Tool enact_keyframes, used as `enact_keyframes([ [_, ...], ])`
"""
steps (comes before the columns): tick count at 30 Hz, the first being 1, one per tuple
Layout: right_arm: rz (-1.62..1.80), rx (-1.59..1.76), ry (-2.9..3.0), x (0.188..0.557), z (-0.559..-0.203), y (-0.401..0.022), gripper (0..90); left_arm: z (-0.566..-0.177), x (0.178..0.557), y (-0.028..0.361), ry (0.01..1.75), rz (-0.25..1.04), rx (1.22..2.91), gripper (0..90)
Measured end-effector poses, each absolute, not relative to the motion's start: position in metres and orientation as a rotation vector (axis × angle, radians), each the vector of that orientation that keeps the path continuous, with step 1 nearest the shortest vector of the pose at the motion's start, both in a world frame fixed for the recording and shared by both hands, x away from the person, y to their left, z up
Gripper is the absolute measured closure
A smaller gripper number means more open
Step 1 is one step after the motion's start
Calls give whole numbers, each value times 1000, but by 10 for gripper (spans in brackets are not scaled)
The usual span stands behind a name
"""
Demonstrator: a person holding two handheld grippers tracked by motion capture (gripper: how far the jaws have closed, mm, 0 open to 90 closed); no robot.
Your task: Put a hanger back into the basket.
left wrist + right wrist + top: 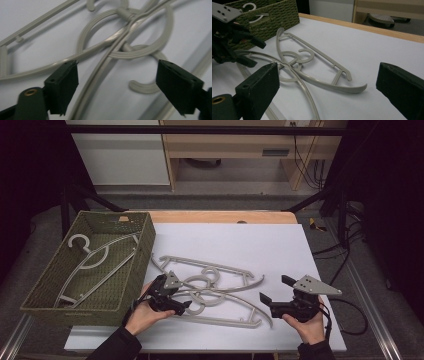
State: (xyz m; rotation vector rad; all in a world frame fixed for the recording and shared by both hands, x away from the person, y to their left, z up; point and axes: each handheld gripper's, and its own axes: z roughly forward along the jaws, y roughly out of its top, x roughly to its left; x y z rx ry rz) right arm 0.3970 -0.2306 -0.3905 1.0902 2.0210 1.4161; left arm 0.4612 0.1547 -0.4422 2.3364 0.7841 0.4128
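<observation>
Grey hangers (215,292) tangled, overlaps unclear; left tongs (186,306) apart over them, right tongs (274,290) apart.

No legible text, label, brand, number or sign was found on anything in view; the hangers, the basket, the white board and both grippers carried no readable marking
</observation>
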Motion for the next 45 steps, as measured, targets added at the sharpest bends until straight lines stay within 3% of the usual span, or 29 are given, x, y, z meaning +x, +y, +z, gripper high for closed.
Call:
enact_keyframes([
  [1, 1414, 1087, 2026, 398, -391, -230, 51, -446, 464, 155, 795, 420, 2325, 283],
  [11, 1410, 1085, 2040, 398, -393, -229, 51, -463, 476, 156, 821, 380, 2378, 468],
  [17, 1406, 1087, 2043, 399, -393, -228, 52, -464, 477, 156, 805, 430, 2390, 575],
  [25, 1402, 1083, 2049, 399, -394, -227, 52, -466, 480, 156, 798, 421, 2383, 575],
  [29, 1402, 1081, 2050, 399, -394, -227, 53, -465, 480, 156, 802, 426, 2397, 653],
  [45, 1405, 1080, 2041, 398, -392, -228, 55, -458, 462, 148, 732, 338, 2499, 789],
])
